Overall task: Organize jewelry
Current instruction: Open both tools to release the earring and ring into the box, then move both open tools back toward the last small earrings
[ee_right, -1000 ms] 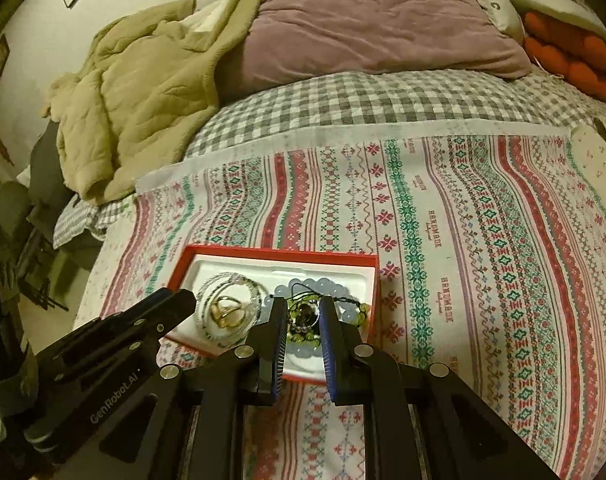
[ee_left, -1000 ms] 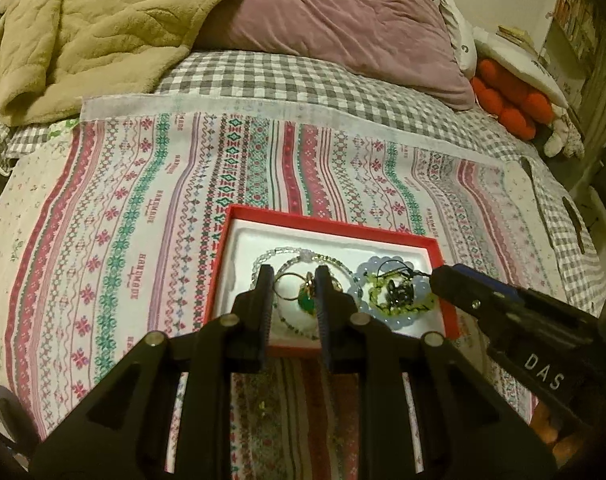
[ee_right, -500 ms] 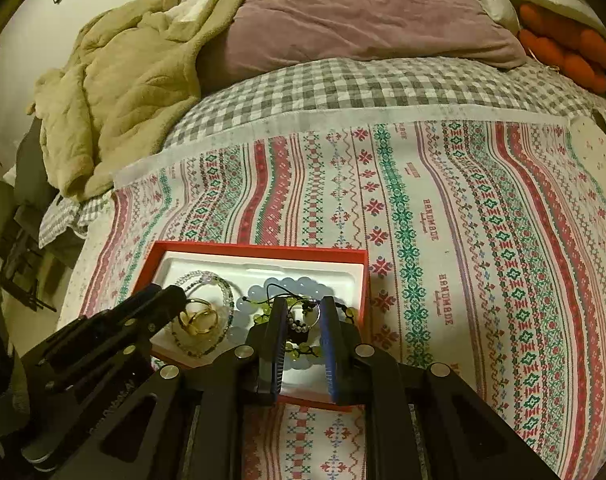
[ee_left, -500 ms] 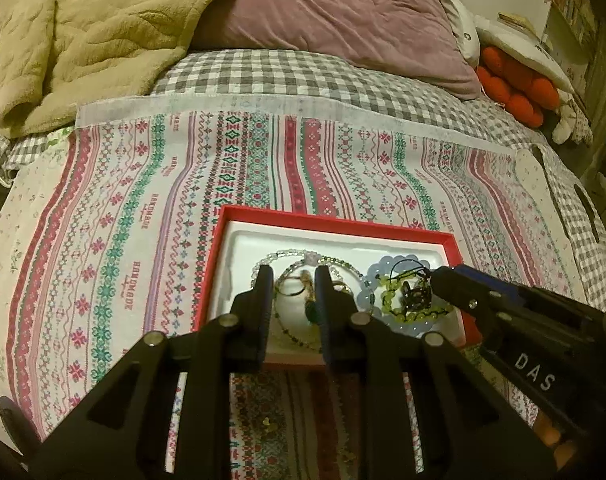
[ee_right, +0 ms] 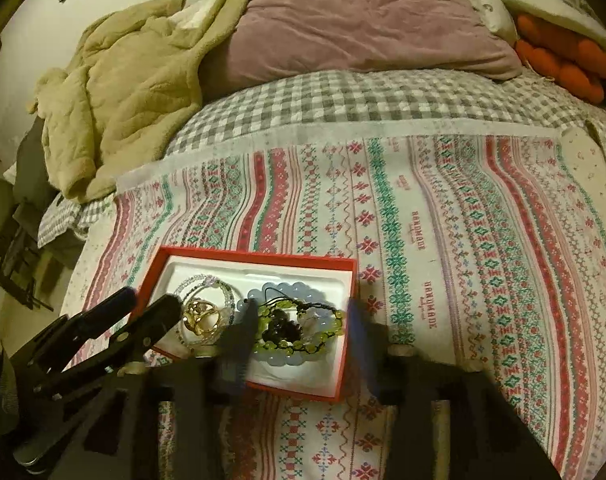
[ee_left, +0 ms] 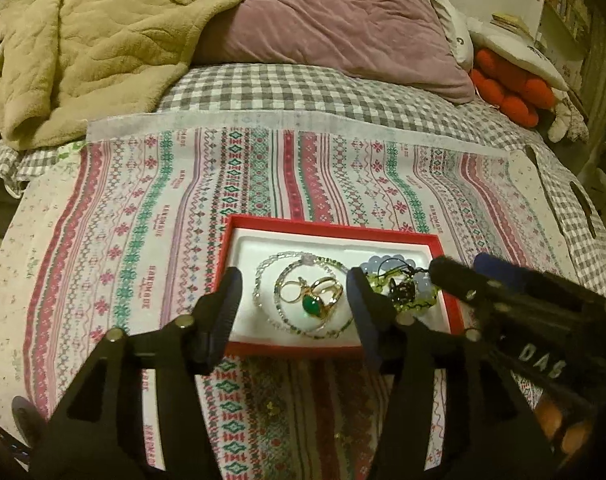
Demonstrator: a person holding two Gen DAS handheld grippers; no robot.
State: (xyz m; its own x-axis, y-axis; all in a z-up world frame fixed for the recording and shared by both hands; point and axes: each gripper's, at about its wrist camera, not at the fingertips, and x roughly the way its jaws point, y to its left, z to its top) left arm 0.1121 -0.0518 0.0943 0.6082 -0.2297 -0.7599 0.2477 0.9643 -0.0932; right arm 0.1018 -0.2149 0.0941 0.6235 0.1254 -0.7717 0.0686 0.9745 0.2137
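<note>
A red tray [ee_left: 327, 228] with a white lining lies on the patterned cloth; it also shows in the right wrist view [ee_right: 259, 256]. In its left half lie gold rings with a green stone [ee_left: 315, 300] inside clear bead bracelets [ee_left: 271, 280]. In its right half a green bead bracelet with a dark charm [ee_right: 295, 328] lies on a pale blue bead bracelet [ee_right: 279, 356]. My left gripper [ee_left: 293, 300] is open over the rings. My right gripper [ee_right: 303, 328] is open over the green bracelet, its fingers blurred.
The patterned cloth [ee_left: 143, 220] covers a checked bedspread [ee_left: 303, 88]. A beige blanket [ee_left: 83, 40], a mauve pillow [ee_left: 343, 28] and an orange plush toy [ee_left: 511, 92] lie at the far side. The bed's left edge drops off beyond the cloth.
Both grippers have opened wide from nearly shut. They stay above the tray, the left over the rings, the right over the green bracelet.
</note>
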